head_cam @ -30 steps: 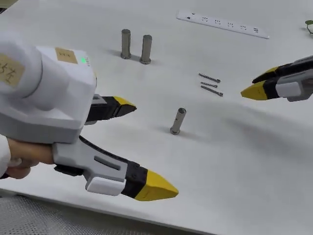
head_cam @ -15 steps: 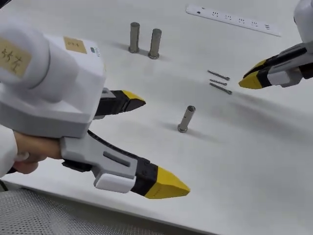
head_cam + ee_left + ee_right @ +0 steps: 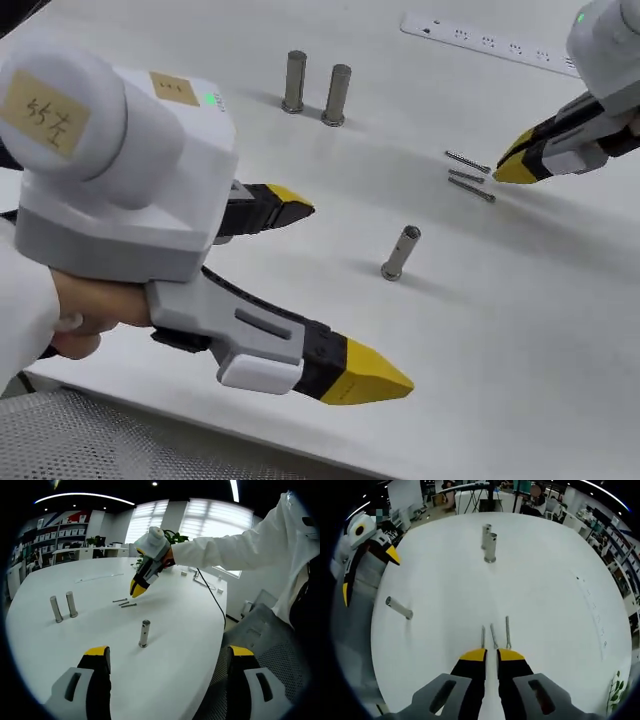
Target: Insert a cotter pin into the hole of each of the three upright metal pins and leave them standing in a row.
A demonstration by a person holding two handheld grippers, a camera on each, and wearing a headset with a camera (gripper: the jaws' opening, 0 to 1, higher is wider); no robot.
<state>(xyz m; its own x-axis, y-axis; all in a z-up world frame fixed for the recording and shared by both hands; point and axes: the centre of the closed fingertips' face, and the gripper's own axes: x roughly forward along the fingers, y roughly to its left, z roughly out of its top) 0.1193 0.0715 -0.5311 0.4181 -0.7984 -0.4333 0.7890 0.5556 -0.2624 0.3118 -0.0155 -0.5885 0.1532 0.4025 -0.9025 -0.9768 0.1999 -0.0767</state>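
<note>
Three thin grey metal cotter pins (image 3: 468, 175) lie just beside the yellow-tipped right gripper (image 3: 515, 170), jaws all but closed and empty, apparently poised to pick one, while the wide-open, empty left gripper (image 3: 350, 292) faces the nearest upright steel pin (image 3: 400, 252).

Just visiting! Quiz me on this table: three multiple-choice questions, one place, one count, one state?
1. Where are the cotter pins? A in the metal pins' holes; B loose on the table by the right gripper; C in the left gripper.
2. How many metal pins stand? A two; B five; C three.
3. The left gripper's jaws are: A wide open; B shut; C holding a pin.
Key: B, they lie flat there; C, two together, one apart; A, jaws far apart.
</note>
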